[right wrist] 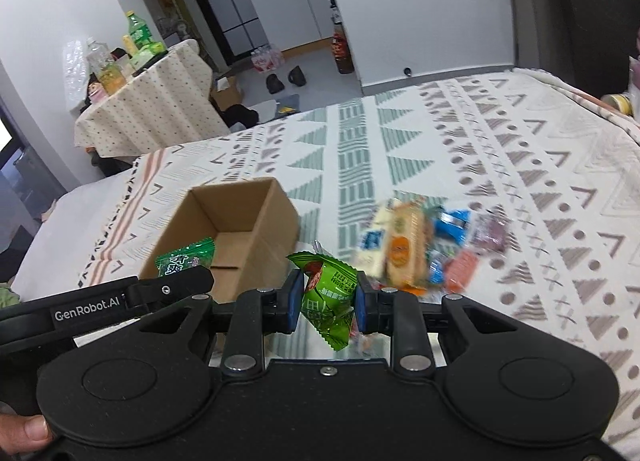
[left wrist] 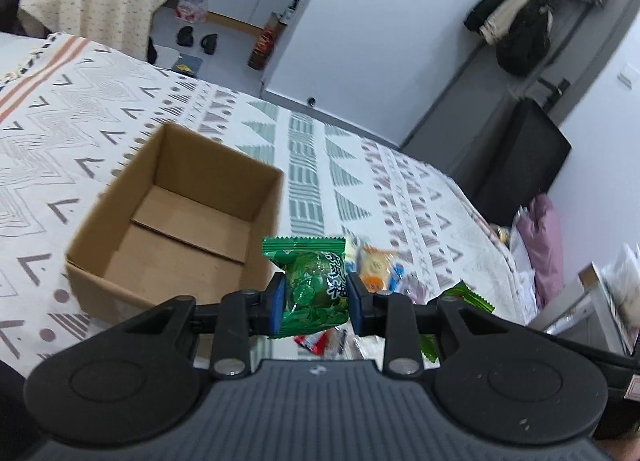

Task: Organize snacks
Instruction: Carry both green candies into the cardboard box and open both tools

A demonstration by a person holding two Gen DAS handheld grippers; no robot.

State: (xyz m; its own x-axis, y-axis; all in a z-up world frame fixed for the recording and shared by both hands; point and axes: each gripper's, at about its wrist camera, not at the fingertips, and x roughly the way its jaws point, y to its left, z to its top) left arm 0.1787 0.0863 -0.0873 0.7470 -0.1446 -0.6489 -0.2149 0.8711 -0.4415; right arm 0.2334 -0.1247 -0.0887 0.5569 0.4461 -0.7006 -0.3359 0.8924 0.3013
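Bright, even light; blurred fisheye edges

a dark green sweet packet (left wrist: 310, 285) with leaf print and white characters stands upright, pinched at its sides between two blue pads, held just beside the near right corner of the cardboard box (left wrist: 176, 217). the box is brown, open-topped and empty, resting on the patterned cloth. a lighter green packet (right wrist: 328, 297) with a reddish picture hangs tilted, pinched likewise, right of the box. the remaining snacks (right wrist: 420, 245) lie in a loose, blurred heap on the cloth, right of the box: orange, blue, yellow and purple wrappers.
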